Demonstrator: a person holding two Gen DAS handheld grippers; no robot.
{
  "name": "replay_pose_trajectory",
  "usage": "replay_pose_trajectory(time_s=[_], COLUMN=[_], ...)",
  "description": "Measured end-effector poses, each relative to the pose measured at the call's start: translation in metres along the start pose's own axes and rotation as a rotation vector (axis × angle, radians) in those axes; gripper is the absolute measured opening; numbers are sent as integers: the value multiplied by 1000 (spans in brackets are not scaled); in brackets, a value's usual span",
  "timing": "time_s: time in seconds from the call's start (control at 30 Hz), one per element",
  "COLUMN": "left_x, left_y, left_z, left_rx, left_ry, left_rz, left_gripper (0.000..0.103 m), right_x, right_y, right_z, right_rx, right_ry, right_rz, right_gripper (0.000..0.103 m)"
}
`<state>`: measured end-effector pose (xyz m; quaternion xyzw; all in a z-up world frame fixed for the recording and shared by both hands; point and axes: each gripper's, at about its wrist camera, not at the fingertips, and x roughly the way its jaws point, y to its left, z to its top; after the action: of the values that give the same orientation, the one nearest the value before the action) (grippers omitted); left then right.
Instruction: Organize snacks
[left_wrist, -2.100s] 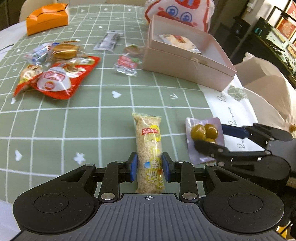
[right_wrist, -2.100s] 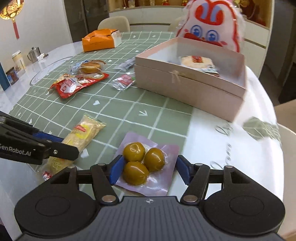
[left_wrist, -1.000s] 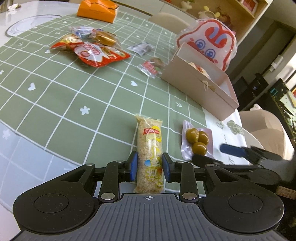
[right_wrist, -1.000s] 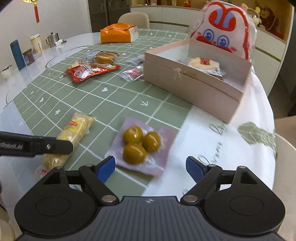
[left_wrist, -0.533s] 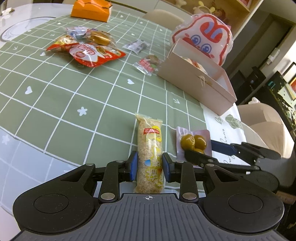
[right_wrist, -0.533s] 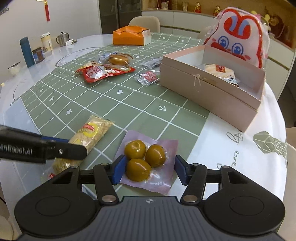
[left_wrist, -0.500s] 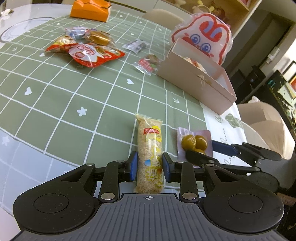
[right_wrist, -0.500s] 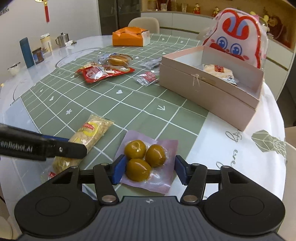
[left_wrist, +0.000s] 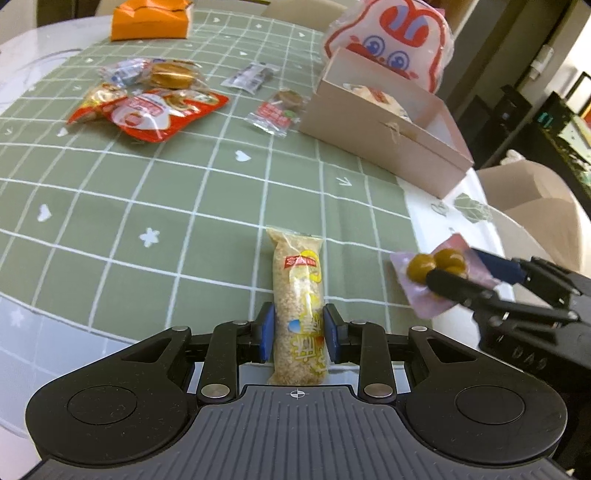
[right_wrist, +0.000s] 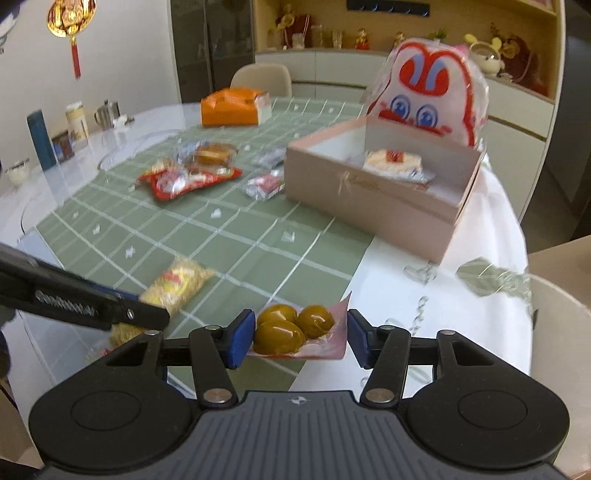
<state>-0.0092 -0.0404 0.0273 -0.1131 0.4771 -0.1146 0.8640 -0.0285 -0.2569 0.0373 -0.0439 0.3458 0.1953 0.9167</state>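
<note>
The left gripper (left_wrist: 298, 332) clamps a long clear-wrapped yellow rice bar (left_wrist: 298, 291) over the green checked tablecloth (left_wrist: 147, 192); the right gripper (right_wrist: 301, 338), jaws just narrowed, holds a pale purple pouch of 3 green olives (right_wrist: 291, 330) lifted, near the open pink cardboard box (right_wrist: 369, 199).

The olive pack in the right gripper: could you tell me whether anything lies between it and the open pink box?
Nothing visible does. The olive pack is lifted in the right gripper, and only bare tablecloth lies between it and the pink box, whose top is open.
</note>
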Motion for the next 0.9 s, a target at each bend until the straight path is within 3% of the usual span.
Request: replay_pose_trajectory(time_s=[0.23,0.3,0.37,0.5,0.57,0.73,0.9], left_x=[-13,-19,-29,-53,-53,3,98], left_y=[-9,-10,-12,-32,-46,-81,-95], left_z=[0,10,33,112,152,235,257], left_rx=[105,97,82,110,138,180,140], left_ry=[-37,-48,-79,-166,-156,-55,80], left_rz=[-26,-53,-109,-179,-201,-258,-330], left_gripper=[32,32,32,32,32,32,33], right_x=[-27,-35,-43,-53,-57,-72,-70], right_y=[-11,-14,-19,-33,-40,-55,-64], right_z=[11,14,17,33,45,76,91], right_rx=[39,51,76,160,203,240,242], right_ry=[-70,-87,-108,-132,-137,-184,-214], right_rz=[-13,-19,-28,-44,-44,-80,-158], right_gripper=[54,54,54,54,54,54,54])
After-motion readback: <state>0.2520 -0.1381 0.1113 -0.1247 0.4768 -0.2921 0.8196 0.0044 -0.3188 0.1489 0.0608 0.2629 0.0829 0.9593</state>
